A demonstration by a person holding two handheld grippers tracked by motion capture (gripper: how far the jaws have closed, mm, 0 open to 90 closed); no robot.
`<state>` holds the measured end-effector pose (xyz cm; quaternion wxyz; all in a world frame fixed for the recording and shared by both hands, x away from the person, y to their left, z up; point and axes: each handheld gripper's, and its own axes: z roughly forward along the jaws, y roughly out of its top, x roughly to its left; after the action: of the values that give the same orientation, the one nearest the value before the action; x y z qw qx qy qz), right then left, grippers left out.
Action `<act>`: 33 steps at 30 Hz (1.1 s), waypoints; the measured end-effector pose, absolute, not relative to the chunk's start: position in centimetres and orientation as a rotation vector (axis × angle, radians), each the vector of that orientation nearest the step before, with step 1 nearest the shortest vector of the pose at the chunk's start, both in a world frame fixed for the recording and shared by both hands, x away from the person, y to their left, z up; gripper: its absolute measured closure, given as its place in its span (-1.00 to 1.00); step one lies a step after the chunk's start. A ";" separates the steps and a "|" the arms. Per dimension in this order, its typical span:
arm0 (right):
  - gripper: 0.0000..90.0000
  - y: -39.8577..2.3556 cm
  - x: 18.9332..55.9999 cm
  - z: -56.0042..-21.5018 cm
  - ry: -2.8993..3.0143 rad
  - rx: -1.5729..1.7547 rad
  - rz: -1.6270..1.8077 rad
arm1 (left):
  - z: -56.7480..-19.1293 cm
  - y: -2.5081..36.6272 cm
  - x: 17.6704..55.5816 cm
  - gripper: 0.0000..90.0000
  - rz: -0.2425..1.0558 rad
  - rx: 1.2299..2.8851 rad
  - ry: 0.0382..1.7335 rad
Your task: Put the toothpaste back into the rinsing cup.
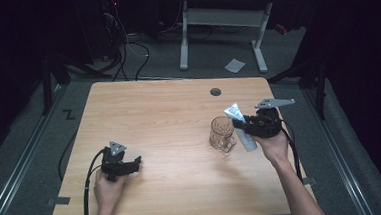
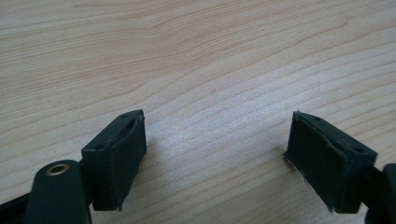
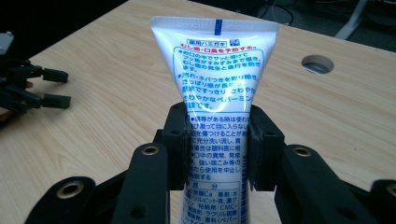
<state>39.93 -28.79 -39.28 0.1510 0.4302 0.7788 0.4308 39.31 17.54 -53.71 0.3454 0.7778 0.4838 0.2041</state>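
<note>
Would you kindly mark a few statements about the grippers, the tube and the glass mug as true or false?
1. The right gripper is shut on the tube. True.
2. The left gripper holds the mug. False: its jaws stand open over the bare table with nothing between them.
3. The mug stands on the table beside the tube. True.
4. The tube lies flat on the table. False: it is held in the right gripper's jaws, its crimped end pointing away from the hand.
5. The mug is full of a dark liquid. False: it is clear glass and the table's wood shows through it.
</note>
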 end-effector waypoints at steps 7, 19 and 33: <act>0.46 -27.7 40.3 -38.8 2.237 1.195 1.279 | -53.7 17.5 39.3 -0.55 0.529 2.020 1.256; 0.46 -26.5 41.1 -38.1 2.205 1.160 1.303 | -53.7 17.5 39.3 -0.55 0.530 2.019 1.256; 0.46 -25.7 42.3 -37.7 2.182 1.148 1.306 | -53.7 17.5 39.3 -0.55 0.530 2.019 1.256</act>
<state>42.26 -25.69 -37.73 0.1750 0.4052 0.7700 0.4608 39.31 17.55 -53.72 0.3454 0.7778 0.4837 0.2042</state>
